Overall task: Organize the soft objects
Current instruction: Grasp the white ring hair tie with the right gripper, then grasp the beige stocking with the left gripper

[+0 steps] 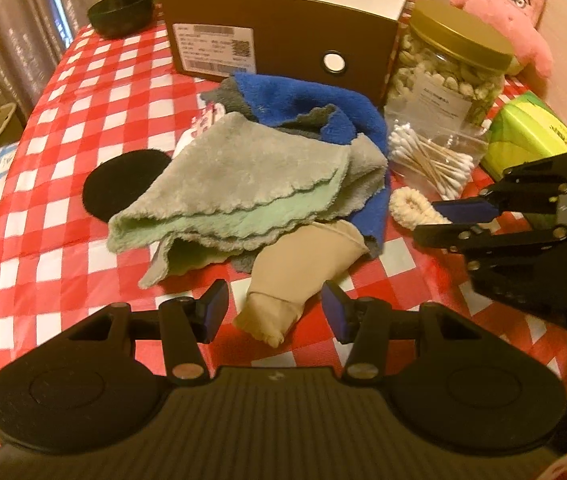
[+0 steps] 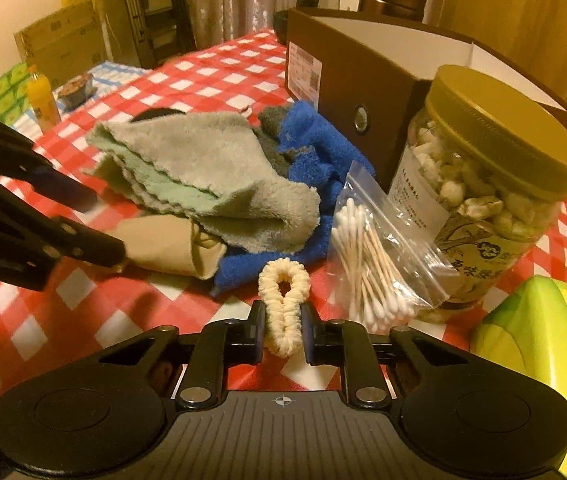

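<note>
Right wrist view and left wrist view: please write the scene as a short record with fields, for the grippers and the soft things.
right gripper: shut on the cream scrunchie
left gripper: open, beige sock lies between its fingers, untouched
cloth pile: grey-green cloth on top of blue towel
container: brown box open, behind the pile
surface: checked tablecloth

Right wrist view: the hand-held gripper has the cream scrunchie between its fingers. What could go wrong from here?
1. The right hand-held gripper pinches only the near loop of the cream scrunchie, so it may slip out when lifted.
2. The bag of cotton swabs lies right beside the scrunchie and could get snagged or dragged.
3. The left hand-held gripper is open over the beige sock, close to the right one; the two could bump.
</note>
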The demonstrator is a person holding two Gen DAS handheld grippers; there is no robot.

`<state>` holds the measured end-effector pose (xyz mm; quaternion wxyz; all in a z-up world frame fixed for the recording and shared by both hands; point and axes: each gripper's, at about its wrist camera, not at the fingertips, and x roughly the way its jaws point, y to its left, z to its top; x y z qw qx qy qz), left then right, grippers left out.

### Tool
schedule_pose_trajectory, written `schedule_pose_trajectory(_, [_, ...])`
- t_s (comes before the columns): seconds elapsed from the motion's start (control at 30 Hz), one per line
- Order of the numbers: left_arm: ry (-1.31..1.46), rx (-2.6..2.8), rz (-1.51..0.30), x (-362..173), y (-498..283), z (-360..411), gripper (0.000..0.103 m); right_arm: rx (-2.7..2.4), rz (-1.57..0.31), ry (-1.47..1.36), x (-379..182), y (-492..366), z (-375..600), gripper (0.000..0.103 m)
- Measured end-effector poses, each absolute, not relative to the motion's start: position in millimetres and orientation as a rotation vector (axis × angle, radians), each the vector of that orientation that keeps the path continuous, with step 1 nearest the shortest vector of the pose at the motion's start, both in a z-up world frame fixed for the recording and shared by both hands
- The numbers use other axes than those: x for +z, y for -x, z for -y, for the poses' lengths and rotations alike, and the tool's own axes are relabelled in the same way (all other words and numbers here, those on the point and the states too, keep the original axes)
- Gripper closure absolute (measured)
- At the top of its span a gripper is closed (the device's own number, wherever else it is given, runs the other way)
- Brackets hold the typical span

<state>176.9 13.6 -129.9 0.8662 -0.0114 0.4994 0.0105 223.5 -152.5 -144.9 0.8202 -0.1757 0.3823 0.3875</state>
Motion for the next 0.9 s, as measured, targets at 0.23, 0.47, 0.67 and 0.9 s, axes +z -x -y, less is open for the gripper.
schedule_pose_trajectory(0.23, [-0.032, -0.028, -1.057, -139, -188, -8, 0.048, 0.798, -0.853, 0.275, -129, -223, 172, 0.084])
schedule_pose_trajectory(0.47, [-0.053, -0.044, -1.079, -149, -196, -10, 0.048, 0.756, -0.878, 0.224, -123, -221, 185, 0.084])
schedule_pose_trajectory(0.67, [-0.041, -0.070, -1.080, -153, -196, -13, 0.062, 0.738, -0.904, 0.200, -126, -220, 190, 0.084])
schedule_pose_trajectory(0.9, [-0.042, -0.144, -1.068, -144, -172, -13, 0.085, 0.724, -0.915, 0.191, -128, -217, 191, 0.084])
